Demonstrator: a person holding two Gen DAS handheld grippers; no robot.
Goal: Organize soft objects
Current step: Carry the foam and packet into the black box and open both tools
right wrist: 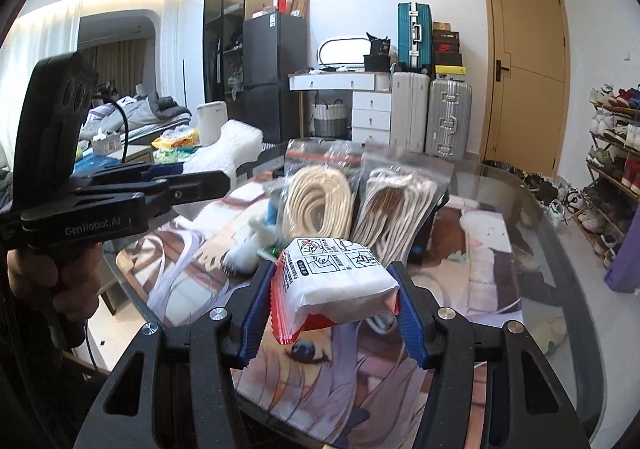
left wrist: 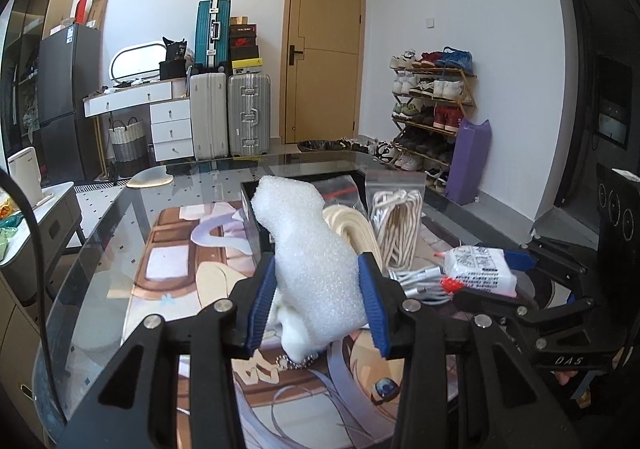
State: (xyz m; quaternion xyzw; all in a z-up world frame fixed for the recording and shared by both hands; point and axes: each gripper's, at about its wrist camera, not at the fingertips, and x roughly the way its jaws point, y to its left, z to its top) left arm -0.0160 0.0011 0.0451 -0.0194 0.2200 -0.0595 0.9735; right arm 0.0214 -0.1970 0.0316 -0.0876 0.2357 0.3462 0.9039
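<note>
Inside zip bags [right wrist: 400,201], coiled cords [right wrist: 316,201]

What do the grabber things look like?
Both are black plastic, with shiny silver screws and ridged blue pads on their fingers. The left gripper has "GenRobot.AI" in pale letters on its side, a handle underneath, a tall black block on top and a thin black cable. The right gripper shows the letters "DAS".
</note>
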